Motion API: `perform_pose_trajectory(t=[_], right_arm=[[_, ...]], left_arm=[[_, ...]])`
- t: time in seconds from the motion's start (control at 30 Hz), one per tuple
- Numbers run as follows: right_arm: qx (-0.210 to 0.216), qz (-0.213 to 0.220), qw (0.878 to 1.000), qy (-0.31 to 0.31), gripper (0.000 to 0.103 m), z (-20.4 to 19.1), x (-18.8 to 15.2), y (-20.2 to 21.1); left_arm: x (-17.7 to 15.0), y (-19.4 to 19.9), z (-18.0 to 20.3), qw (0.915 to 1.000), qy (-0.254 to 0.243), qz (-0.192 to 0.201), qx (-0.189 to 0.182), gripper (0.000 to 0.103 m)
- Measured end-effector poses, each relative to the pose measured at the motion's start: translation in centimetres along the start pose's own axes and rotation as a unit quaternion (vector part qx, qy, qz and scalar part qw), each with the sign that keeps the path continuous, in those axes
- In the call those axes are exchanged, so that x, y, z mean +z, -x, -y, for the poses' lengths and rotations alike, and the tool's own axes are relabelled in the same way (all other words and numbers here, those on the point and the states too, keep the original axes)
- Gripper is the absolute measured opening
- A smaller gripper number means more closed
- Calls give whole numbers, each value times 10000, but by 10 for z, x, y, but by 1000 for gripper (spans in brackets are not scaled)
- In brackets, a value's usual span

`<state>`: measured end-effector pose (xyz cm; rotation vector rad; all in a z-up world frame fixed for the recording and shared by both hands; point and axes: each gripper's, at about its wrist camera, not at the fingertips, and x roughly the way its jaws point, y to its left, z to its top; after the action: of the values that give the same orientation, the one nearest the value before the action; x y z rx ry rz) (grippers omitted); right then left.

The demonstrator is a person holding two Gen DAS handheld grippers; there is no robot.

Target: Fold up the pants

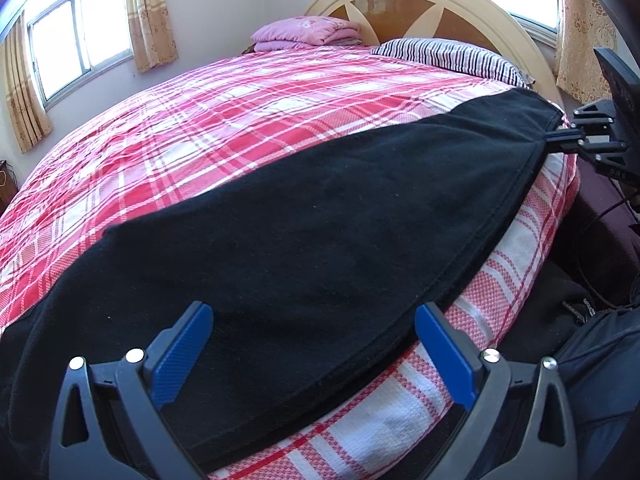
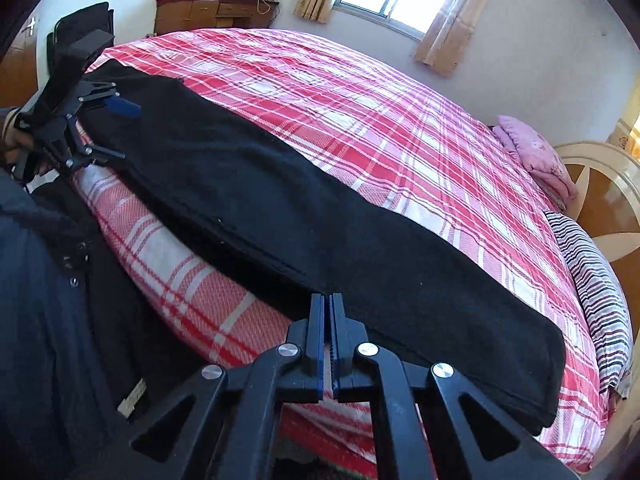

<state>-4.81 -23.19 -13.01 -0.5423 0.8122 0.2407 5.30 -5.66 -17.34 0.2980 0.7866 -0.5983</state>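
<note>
Black pants (image 1: 320, 200) lie stretched flat along the near side of the bed, over a red-and-white plaid sheet (image 1: 200, 120). My left gripper (image 1: 316, 332) is open, and its blue pads (image 1: 188, 344) straddle one end of the pants near their front edge without pressing on the cloth. In the right wrist view the same pants (image 2: 280, 208) run from the left gripper (image 2: 130, 133) at the far end down to my right gripper (image 2: 330, 304). The right gripper is shut, its tips pinching the pants' near edge. From the left wrist view, the right gripper (image 1: 550, 139) pulls that corner of cloth to a point.
A striped pillow (image 1: 448, 58) and a folded pink blanket (image 1: 304, 32) sit by the curved headboard (image 1: 400, 4). A wooden dresser (image 2: 212, 12) stands past the foot of the bed. A person in dark clothing (image 2: 40, 300) stands against the bed's near edge.
</note>
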Motion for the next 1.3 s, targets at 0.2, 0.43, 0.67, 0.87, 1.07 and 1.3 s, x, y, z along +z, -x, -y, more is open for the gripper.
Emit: perform_pose_trajectory(t=[0.2, 0.43, 0.67, 0.87, 1.07, 1.3], right_arm=[[-180, -206, 9990, 366, 3, -13, -7, -25], [381, 82, 9992, -124, 4, 12, 1, 6], [615, 234, 9932, -959, 5, 21, 39, -30], [854, -211, 9790, -1838, 6, 38, 23, -73], [803, -27, 9728, -2173, 7, 46, 29, -53], [807, -201, 9804, -1785, 53, 17, 40, -81]], left_arm=[[-1, -3, -1, 9997, 64, -93, -215, 103], [-3, -4, 3, 9996, -1, -139, -244, 103], [8, -10, -9, 9990, 378, -137, 185, 103], [3, -17, -17, 9979, 476, -261, 339, 103], [5, -15, -16, 9976, 500, -284, 385, 103], [12, -8, -13, 9978, 521, -141, 383, 103]])
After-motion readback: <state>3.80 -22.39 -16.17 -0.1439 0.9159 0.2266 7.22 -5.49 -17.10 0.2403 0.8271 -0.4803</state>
